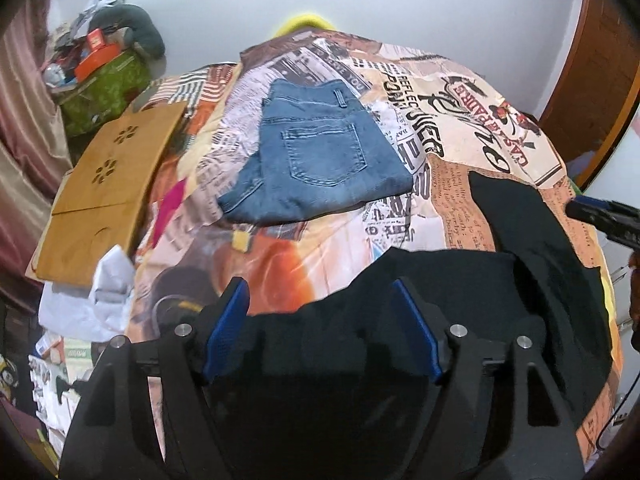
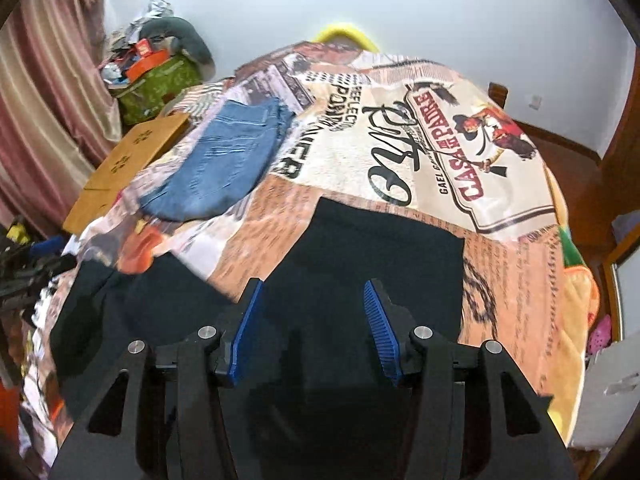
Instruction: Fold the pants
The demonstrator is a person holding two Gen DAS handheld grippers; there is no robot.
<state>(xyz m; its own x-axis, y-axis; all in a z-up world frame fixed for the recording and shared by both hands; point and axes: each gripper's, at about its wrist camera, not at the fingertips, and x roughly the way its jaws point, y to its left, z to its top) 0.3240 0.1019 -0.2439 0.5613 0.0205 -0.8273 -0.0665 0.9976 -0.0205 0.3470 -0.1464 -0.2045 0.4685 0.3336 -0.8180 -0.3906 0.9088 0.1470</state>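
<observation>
Both grippers (image 1: 320, 300) (image 2: 312, 304) agape over black pants (image 2: 380, 248).

Left wrist view: low over the bed's (image 1: 312, 248) near left edge, facing the far wall (image 1: 400, 4), close above the black pants (image 1: 400, 280). Right wrist view: likewise low, set further right, same heading. Shared: folded jeans (image 1: 320, 152) (image 2: 224, 160), printed blanket (image 2: 420, 128), wooden board (image 1: 108, 184), wall.

Printed blanket (image 1: 460, 128) over bed. Wooden board (image 1: 108, 184) at left edge. Green bag (image 1: 104, 96), orange box (image 1: 98, 60) on top. Pink curtain (image 2: 48, 92) behind.
</observation>
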